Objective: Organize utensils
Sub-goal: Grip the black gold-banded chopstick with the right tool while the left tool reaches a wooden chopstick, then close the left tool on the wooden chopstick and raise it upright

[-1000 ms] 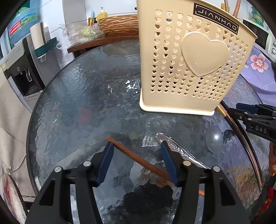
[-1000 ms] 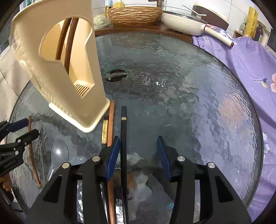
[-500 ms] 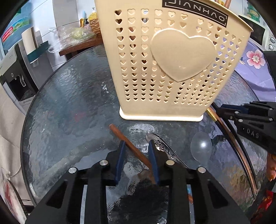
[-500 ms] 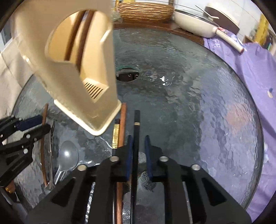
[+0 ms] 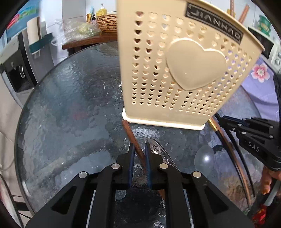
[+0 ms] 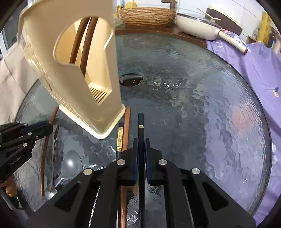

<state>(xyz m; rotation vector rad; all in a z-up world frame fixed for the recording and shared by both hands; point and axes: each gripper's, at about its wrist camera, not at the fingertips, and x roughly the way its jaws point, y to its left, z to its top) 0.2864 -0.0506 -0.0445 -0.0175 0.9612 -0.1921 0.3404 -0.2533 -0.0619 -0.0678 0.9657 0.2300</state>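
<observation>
A cream utensil holder with heart-shaped holes stands on the round glass table; the right wrist view shows two brown chopsticks inside it. My left gripper is closing, its pads touching a brown chopstick that lies slantwise on the glass. Beside it lies a metal spoon. My right gripper is shut on a black chopstick lying on the table. A gold-banded black chopstick and another brown chopstick lie just left of it.
At the far edge are a wicker basket and a white pan. A purple cloth covers the right side. A hole marks the table's middle. The holder's base sits close in front of both grippers.
Both grippers went from wide open to nearly shut, the left around the brown chopstick, the right around the black one. Both views now sit a little closer to the holder.
</observation>
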